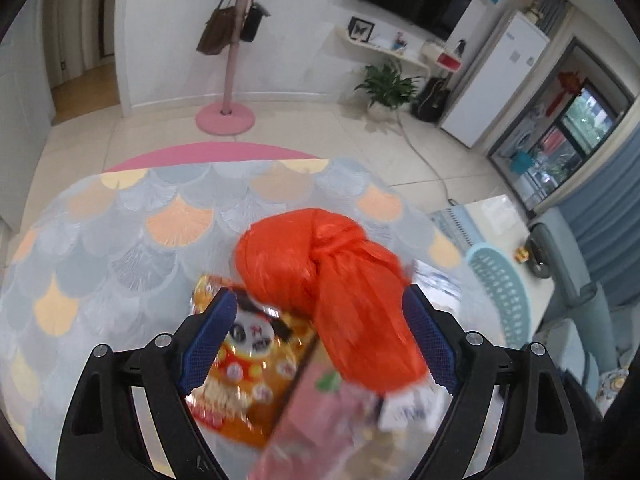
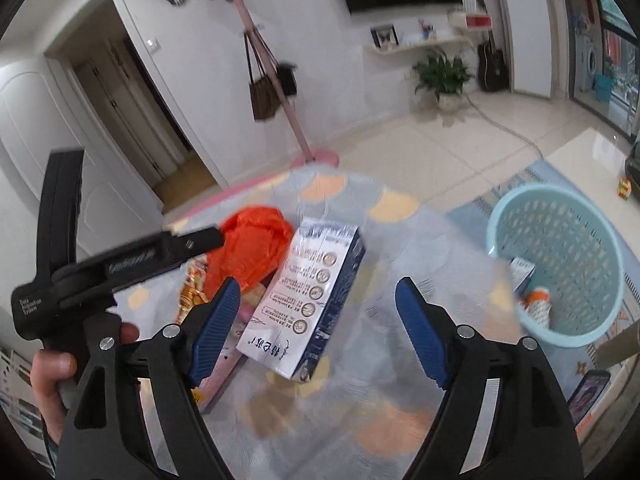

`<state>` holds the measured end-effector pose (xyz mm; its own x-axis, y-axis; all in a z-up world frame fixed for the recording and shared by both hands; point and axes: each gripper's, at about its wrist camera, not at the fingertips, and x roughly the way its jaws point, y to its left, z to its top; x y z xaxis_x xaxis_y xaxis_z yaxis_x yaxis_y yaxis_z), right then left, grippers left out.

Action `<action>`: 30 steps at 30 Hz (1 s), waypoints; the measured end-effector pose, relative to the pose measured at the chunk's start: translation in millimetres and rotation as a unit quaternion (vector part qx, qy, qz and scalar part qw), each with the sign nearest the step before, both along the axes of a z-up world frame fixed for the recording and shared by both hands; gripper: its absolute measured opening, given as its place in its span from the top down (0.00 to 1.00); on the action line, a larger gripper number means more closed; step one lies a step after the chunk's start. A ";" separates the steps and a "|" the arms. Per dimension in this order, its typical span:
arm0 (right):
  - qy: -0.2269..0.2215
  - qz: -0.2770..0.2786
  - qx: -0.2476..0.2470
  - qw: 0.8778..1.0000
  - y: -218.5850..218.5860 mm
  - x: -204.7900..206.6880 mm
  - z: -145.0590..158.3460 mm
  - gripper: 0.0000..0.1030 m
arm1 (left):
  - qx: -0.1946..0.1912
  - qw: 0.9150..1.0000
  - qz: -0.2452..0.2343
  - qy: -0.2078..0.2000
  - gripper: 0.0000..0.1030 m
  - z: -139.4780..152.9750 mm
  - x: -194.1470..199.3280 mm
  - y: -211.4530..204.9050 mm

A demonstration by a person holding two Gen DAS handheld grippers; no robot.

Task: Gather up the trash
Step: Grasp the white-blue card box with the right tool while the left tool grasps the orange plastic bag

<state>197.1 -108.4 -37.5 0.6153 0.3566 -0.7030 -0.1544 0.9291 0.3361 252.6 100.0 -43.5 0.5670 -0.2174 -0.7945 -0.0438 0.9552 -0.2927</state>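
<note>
A knotted orange plastic bag [image 1: 332,280] lies on the scale-patterned tablecloth [image 1: 120,232], between the fingers of my open left gripper [image 1: 320,312]. Under it lie a yellow snack wrapper [image 1: 248,356] with a panda and a pink wrapper [image 1: 320,412]. In the right wrist view, my open right gripper [image 2: 320,312] hovers over a blue-and-white milk carton [image 2: 308,300] lying on the table. The orange bag [image 2: 248,252] sits just left of the carton. The left gripper's black body [image 2: 120,264] shows there too, held by a hand.
A light blue plastic basket [image 2: 560,264] stands on the floor to the right of the table, with a carton and an orange-and-white item inside. A phone [image 2: 592,396] lies at the lower right. A pink coat stand [image 1: 226,116] stands beyond the table.
</note>
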 end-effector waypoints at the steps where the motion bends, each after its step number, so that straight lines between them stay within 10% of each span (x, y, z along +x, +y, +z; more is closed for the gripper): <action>1: 0.010 -0.003 -0.002 1.000 2.8 5.2 -5.7 0.26 | 0.001 1.000 -0.001 0.007 0.20 -4.8 6.0 -1.5; 12: 0.038 0.002 -0.020 0.999 29.5 31.8 -28.1 0.26 | -0.024 0.999 -0.025 -0.017 0.79 -18.1 10.9 8.4; 30: 0.039 0.010 -0.040 0.998 31.0 27.3 -36.9 0.47 | -0.038 0.994 -0.028 -0.102 0.87 15.2 -10.3 10.5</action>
